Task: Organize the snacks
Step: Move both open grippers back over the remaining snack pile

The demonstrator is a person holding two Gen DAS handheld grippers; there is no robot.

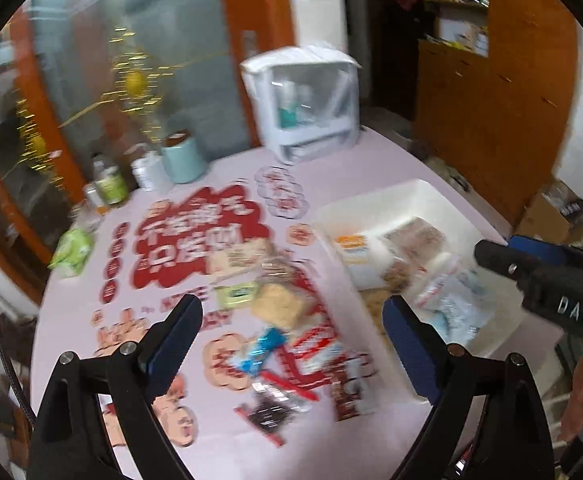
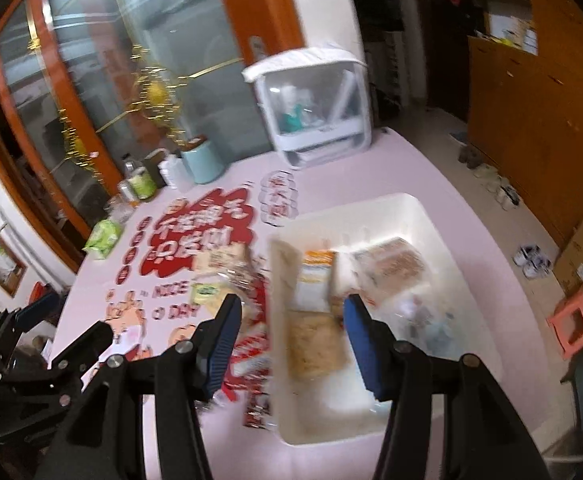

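My left gripper (image 1: 291, 336) hangs with its jaws spread wide and nothing between them, above the loose snacks (image 1: 287, 332) scattered on the table (image 1: 371, 160). My right gripper (image 2: 291, 332) is also released and empty, poised over the left wall of the white bin (image 2: 431, 216), which already holds several packets. I judge the step to be the next pick: I'd drop the left straight onto the tan cracker pack (image 1: 281, 304), since it sits on top, and close across its short side. The blue wrapper (image 1: 259, 350) and dark bars (image 1: 271, 416) lie touching, so I'd avoid raking them. Well behind stand a white cabinet (image 1: 307, 104), a mint cup (image 1: 181, 156) and bottles (image 1: 109, 184); none blocks me. The right gripper sits near my path to the bin.
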